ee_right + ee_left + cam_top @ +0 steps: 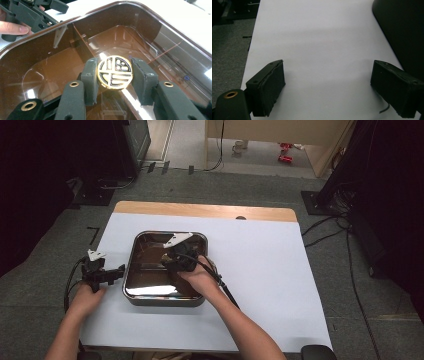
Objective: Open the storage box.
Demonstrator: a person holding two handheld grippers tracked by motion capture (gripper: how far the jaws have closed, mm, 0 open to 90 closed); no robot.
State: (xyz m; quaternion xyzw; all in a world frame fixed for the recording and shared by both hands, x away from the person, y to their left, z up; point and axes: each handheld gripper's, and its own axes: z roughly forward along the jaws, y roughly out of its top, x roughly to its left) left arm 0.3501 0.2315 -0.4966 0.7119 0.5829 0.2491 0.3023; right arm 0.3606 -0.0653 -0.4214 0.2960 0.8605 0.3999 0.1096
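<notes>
1. The right gripper (114, 75) is clamping a round gold-and-black disc (114, 72) inside the brown tray (160, 27).
2. The left gripper (327, 87) is resting spread apart over the white sheet (319, 37), beside the tray.

The box (175, 50) looked like glossy brown plastic, partly see-through, with smooth walls that caught bright glare; from above, its rim (165, 299) shone almost like polished metal. The round disc (114, 72) between the pads had a shiny gold-coloured face with black inlaid lines, hard and smooth. The right gripper (114, 75) was matt dark grey plastic with brass-coloured rings in its holes, and its pads looked soft and slightly rough. The left gripper (328, 90) had matt black pads (272, 87) with frayed, rubbery edges. The table cover (260, 270) was smooth, matt white, like paper, over a pale wooden tabletop (200, 210). The floor (250, 185) looked like rough grey carpet.
</notes>
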